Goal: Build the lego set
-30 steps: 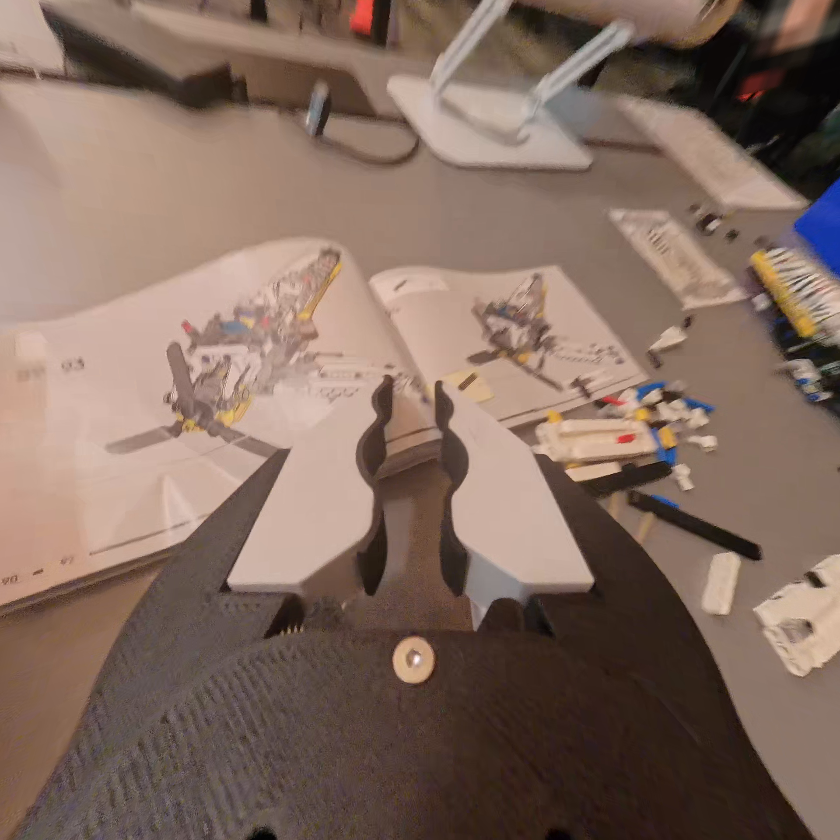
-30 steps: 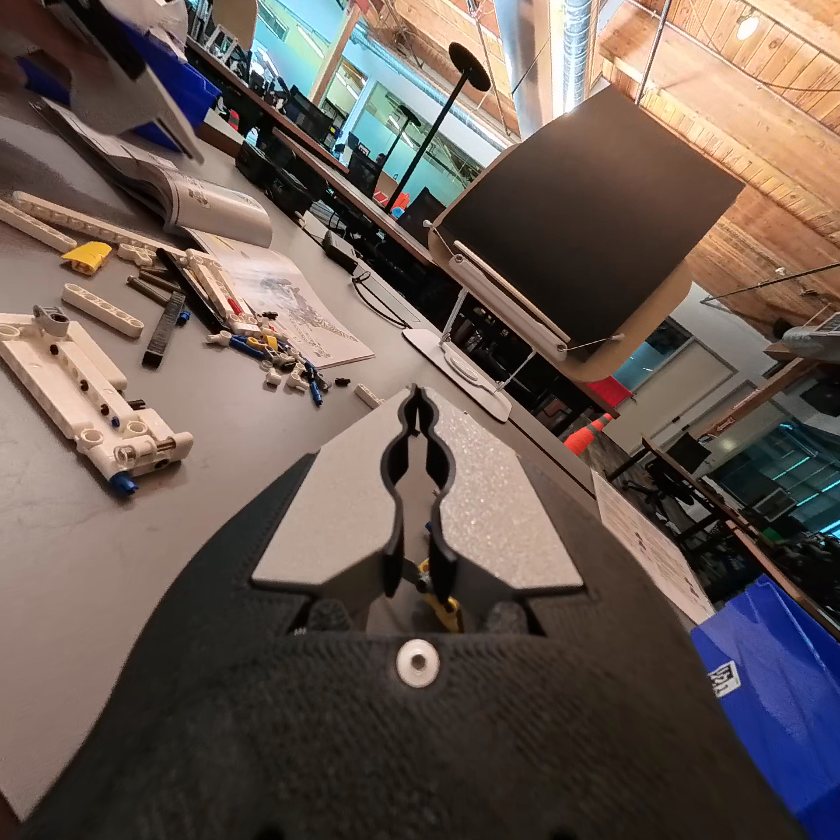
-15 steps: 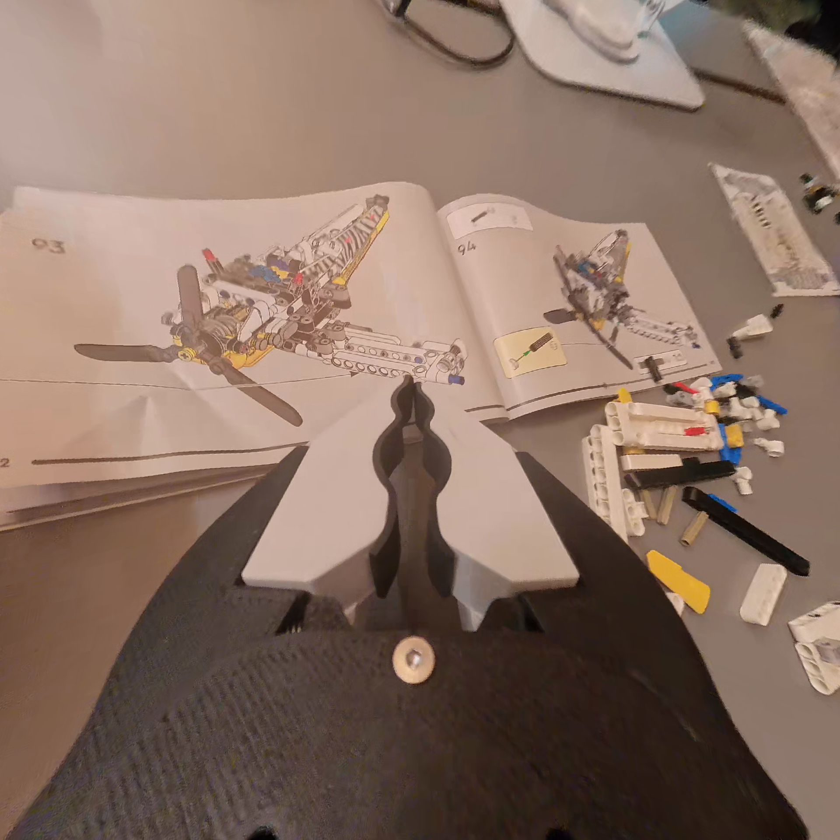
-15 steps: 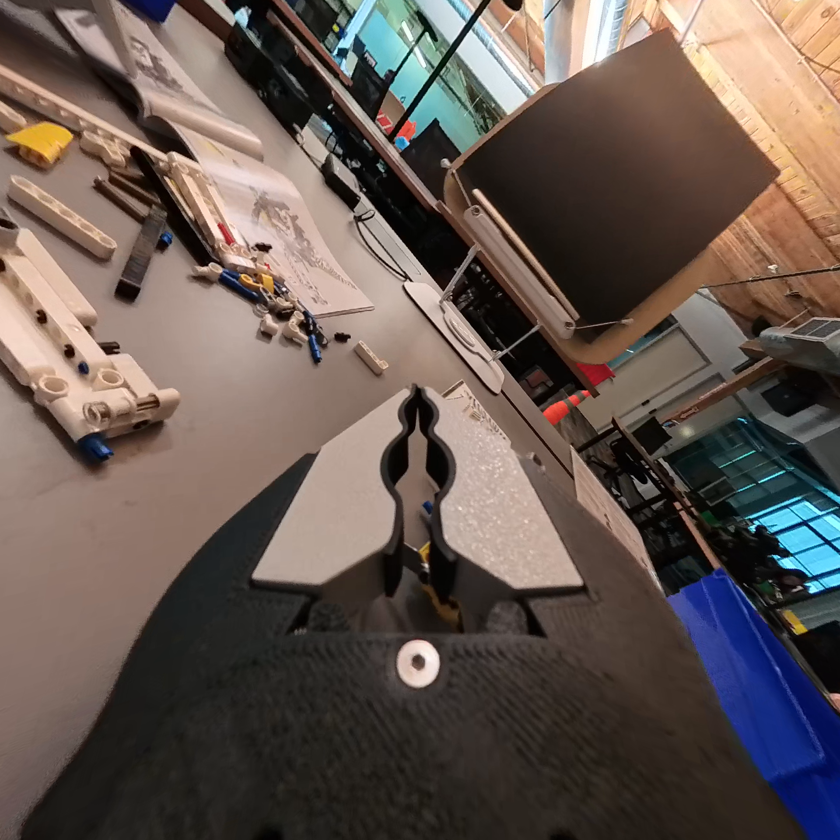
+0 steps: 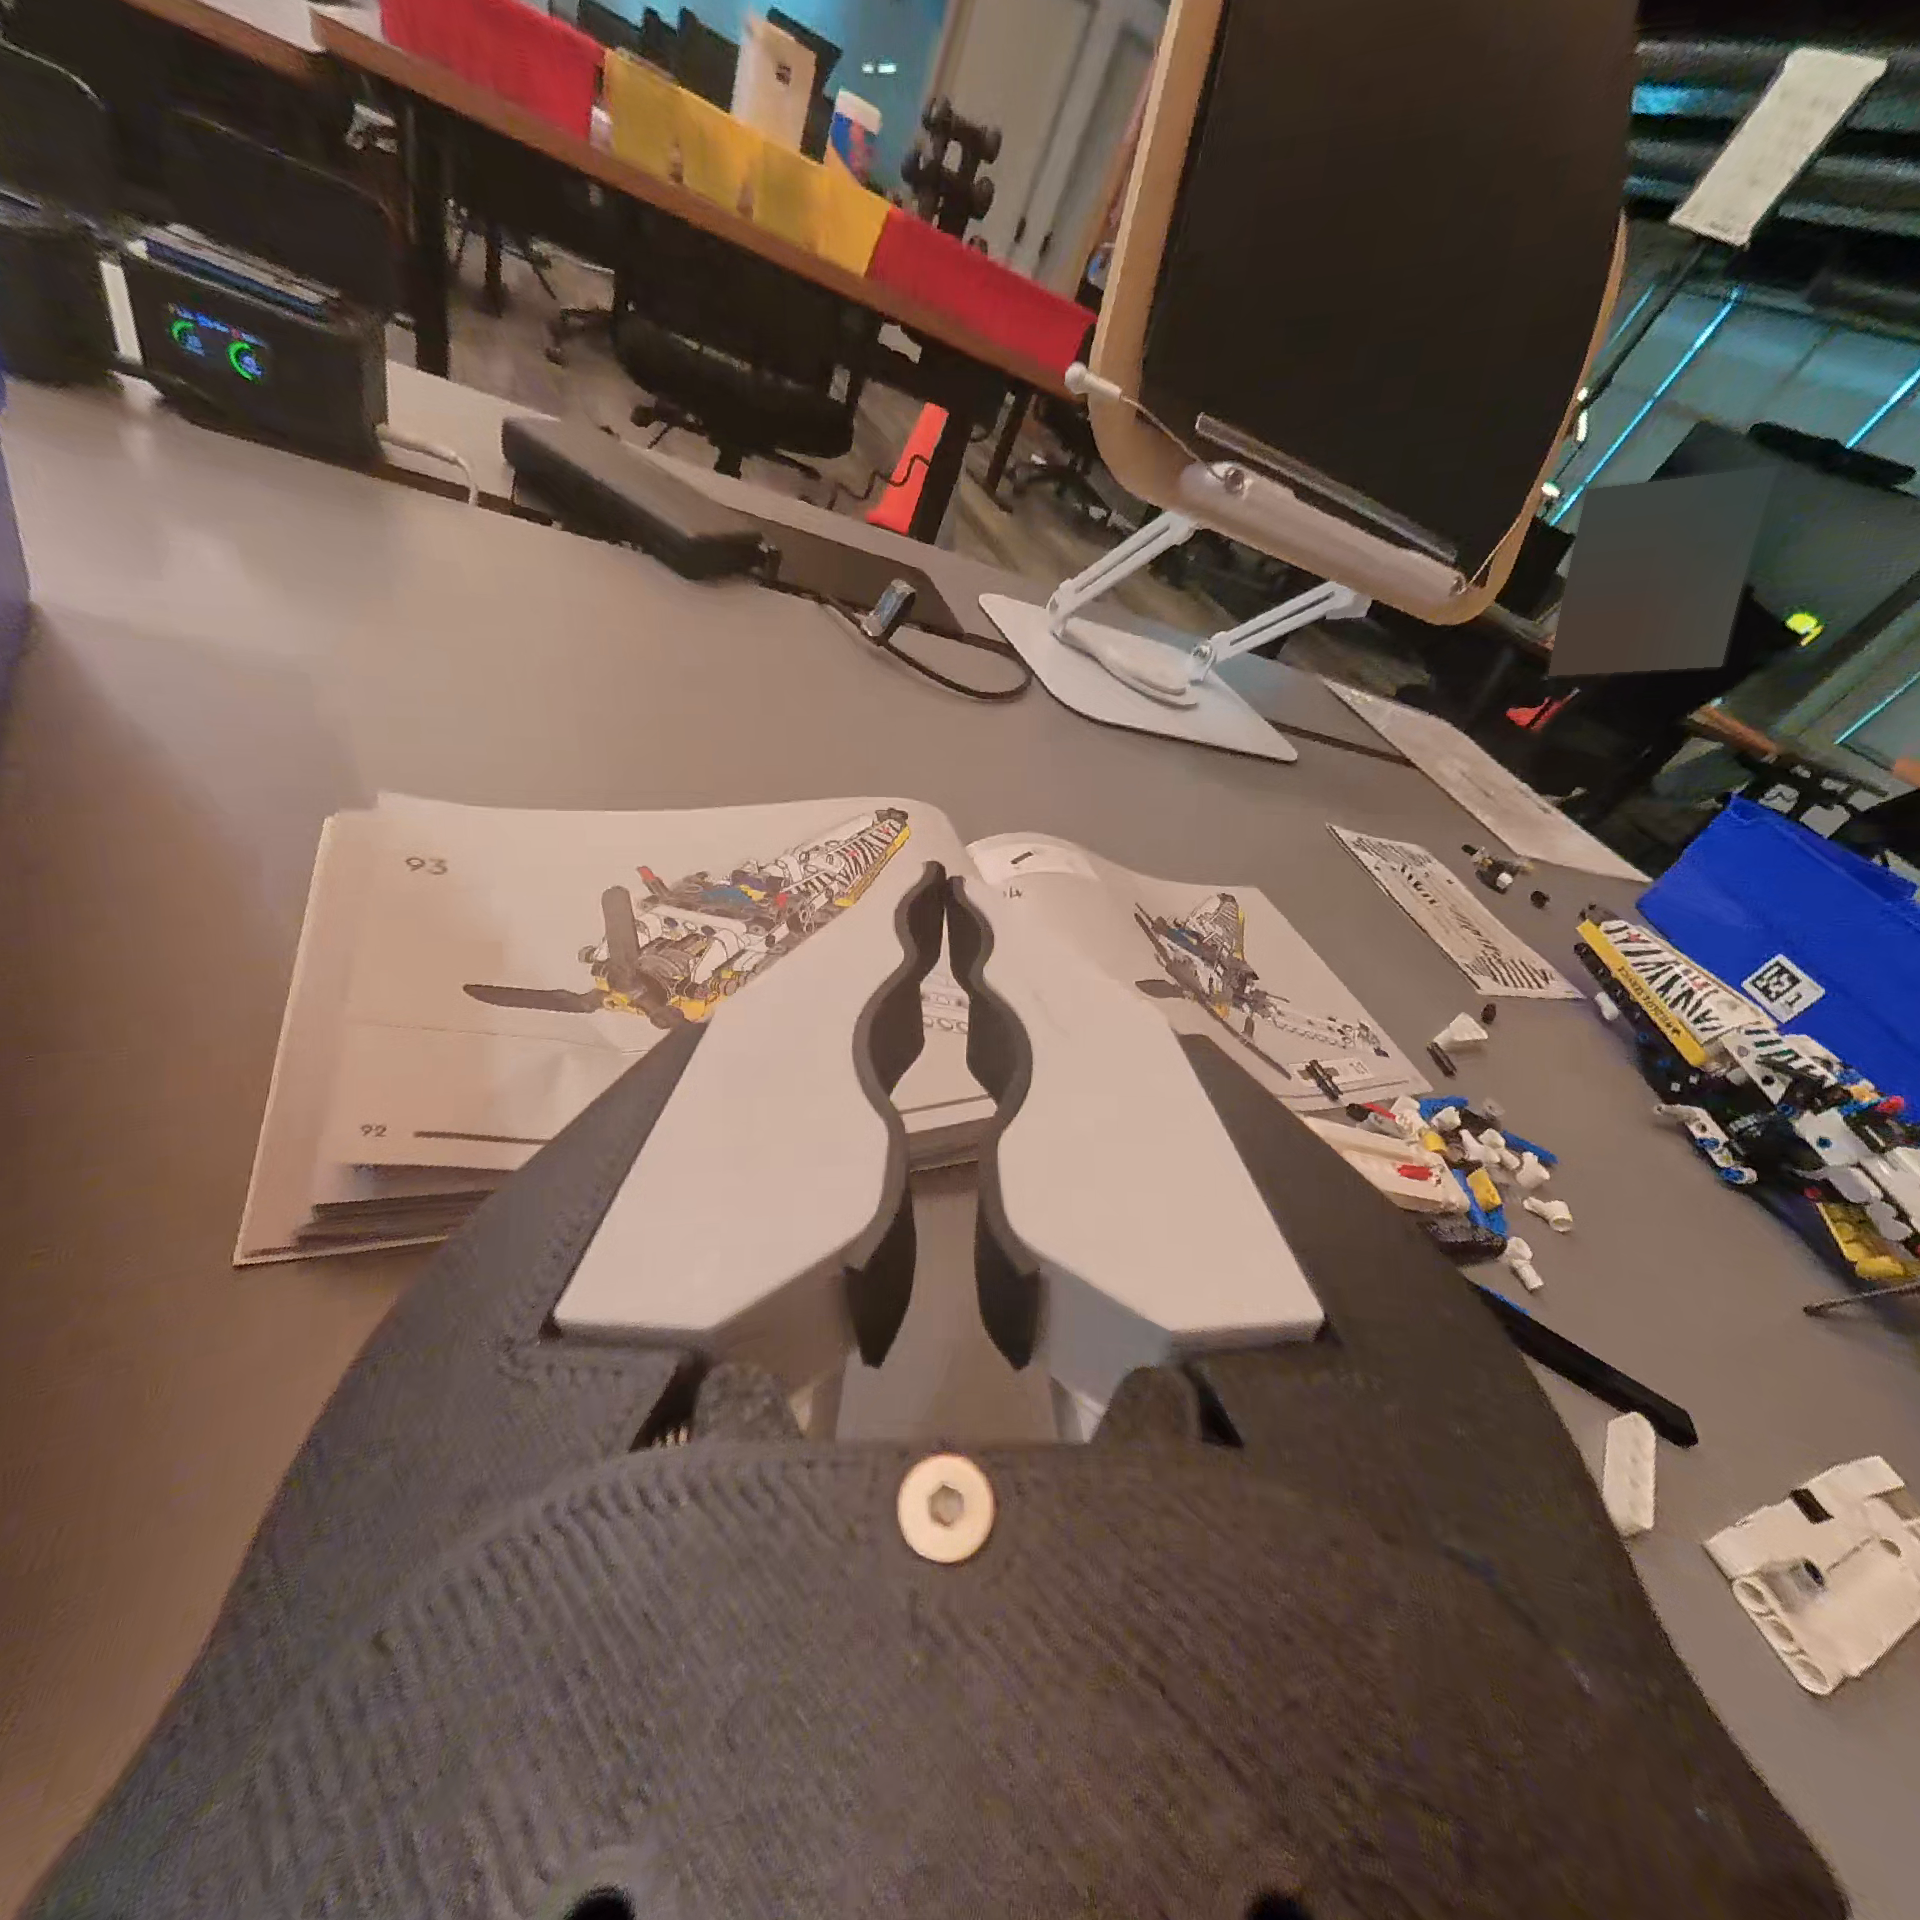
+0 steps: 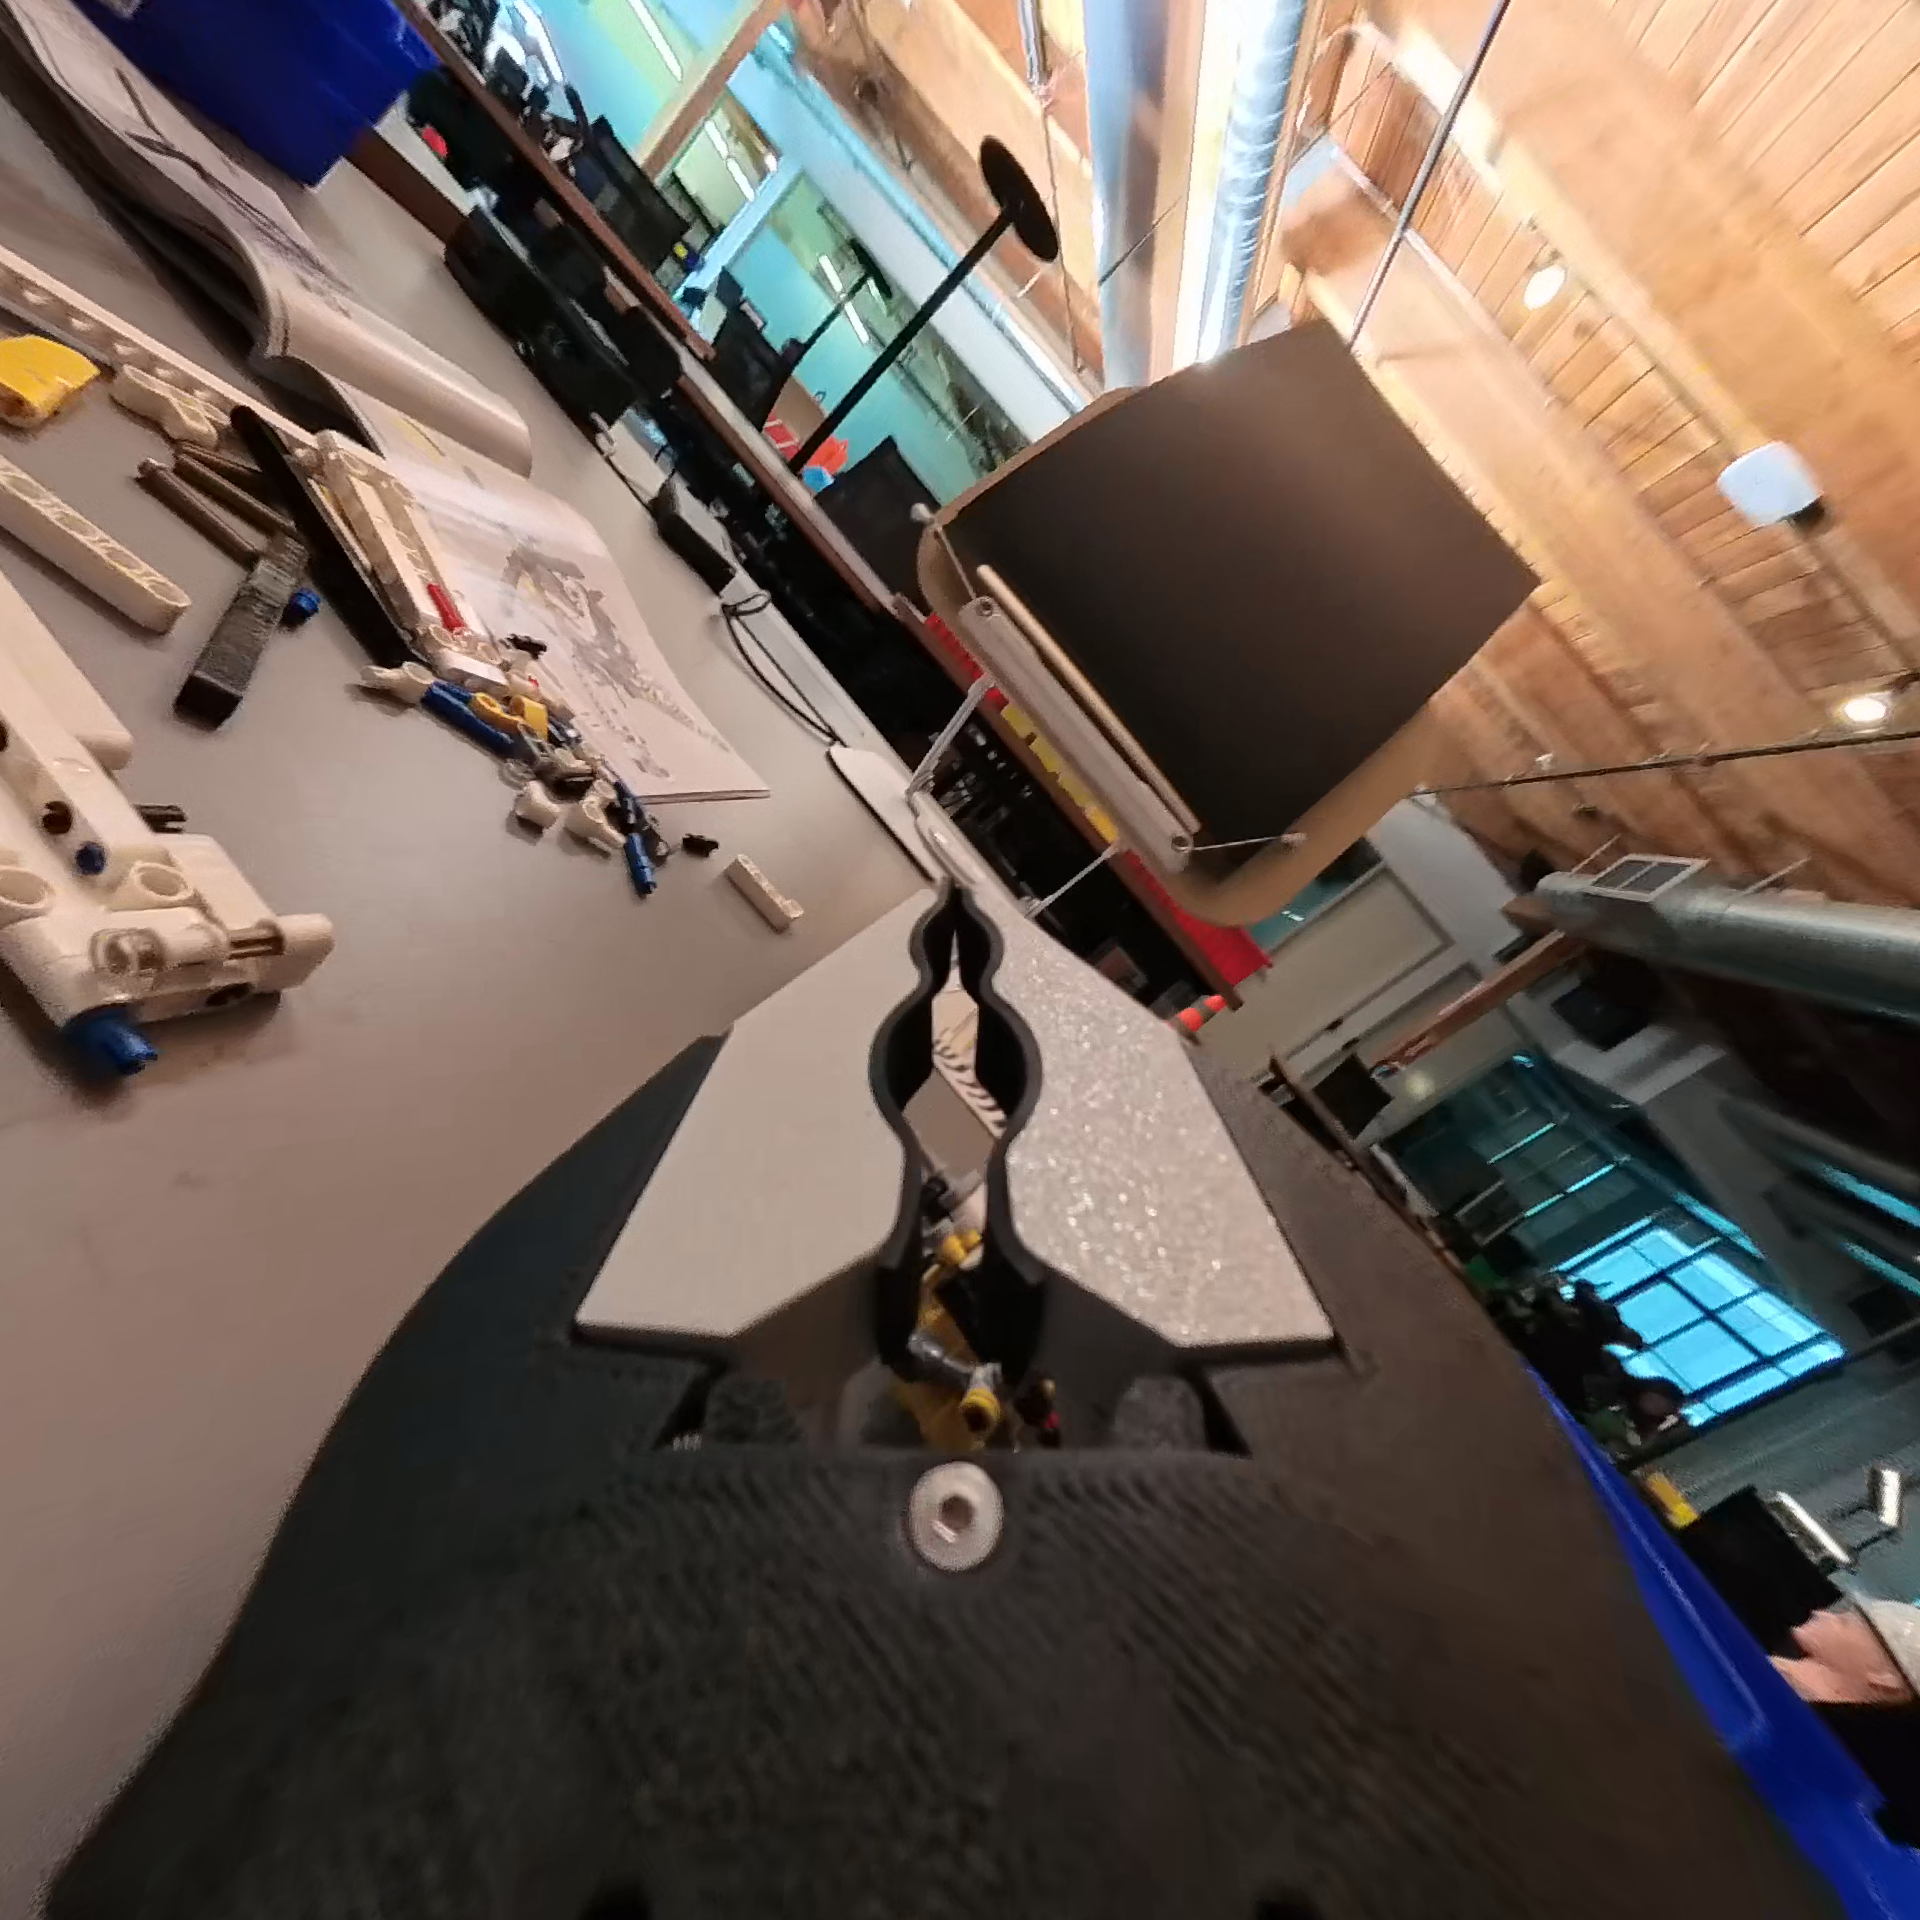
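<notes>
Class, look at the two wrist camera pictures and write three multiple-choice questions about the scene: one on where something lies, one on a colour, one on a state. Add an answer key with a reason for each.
1. Where does the pile of small loose pieces lie relative to the instruction booklet?
A. To its right
B. On its left page
C. Behind it

2. What colour is the bin at the table's right edge?
A. Red
B. Blue
C. Green

3. How is the booklet lying?
A. Closed
B. Standing upright
C. Open flat

Answers: 1 A, the pieces sit just off the right page's corner. 2 B, its wall is plainly blue. 3 C, two facing pages show.
</notes>
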Motion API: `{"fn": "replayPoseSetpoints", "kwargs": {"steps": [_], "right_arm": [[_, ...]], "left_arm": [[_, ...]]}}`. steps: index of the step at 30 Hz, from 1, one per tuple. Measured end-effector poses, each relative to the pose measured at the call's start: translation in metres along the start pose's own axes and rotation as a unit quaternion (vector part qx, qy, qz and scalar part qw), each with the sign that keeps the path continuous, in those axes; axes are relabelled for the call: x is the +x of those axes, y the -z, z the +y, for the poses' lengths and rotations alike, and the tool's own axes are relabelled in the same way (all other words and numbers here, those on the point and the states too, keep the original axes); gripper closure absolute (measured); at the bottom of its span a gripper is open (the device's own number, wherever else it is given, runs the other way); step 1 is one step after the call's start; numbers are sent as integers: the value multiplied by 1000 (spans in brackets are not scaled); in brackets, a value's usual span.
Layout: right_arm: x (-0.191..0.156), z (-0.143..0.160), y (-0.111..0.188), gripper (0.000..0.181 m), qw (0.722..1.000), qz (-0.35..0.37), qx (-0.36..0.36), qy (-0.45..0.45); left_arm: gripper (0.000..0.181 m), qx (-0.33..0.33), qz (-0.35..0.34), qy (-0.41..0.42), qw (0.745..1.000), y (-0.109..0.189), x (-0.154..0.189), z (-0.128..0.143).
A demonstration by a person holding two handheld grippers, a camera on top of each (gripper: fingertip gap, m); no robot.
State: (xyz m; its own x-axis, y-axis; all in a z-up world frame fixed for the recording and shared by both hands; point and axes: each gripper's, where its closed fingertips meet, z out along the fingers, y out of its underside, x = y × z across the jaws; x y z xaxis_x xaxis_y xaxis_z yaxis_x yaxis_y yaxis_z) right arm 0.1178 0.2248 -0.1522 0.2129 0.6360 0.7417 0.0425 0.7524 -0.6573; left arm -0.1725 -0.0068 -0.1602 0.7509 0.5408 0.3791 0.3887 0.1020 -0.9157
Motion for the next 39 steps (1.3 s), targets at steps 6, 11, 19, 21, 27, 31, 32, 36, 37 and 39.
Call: {"fn": "replayPoseSetpoints", "kwargs": {"steps": [6,11,19,21,27,31,32,36,37,39], "right_arm": [[16,-1,4,181,999,26,12,-46],[17,-2,5,181,998,28,17,-46],[10,-6,7,181,999,13,26,-28],[11,-6,7,181,999,14,28,-34],[15,-6,9,181,998,21,31,-40],[17,-5,9,181,998,25,29,-44],[16,-5,8,181,998,25,28,-43],[16,-4,8,181,999,23,24,-41],[15,-4,7,181,999,22,23,-38],[13,-3,6,181,999,19,19,-32]], "left_arm": [[181,-20,25,2,999,-6,8,7],[181,-24,41,7,999,-8,13,9],[181,-32,55,8,998,-10,18,11],[181,-34,58,8,998,-11,19,12],[180,-35,68,9,997,-11,23,13],[179,-35,71,11,997,-11,24,13],[179,-35,72,12,997,-11,24,13],[179,-34,72,13,997,-11,24,13],[179,-35,73,14,997,-11,24,13],[179,-36,73,16,997,-12,24,13]]}}
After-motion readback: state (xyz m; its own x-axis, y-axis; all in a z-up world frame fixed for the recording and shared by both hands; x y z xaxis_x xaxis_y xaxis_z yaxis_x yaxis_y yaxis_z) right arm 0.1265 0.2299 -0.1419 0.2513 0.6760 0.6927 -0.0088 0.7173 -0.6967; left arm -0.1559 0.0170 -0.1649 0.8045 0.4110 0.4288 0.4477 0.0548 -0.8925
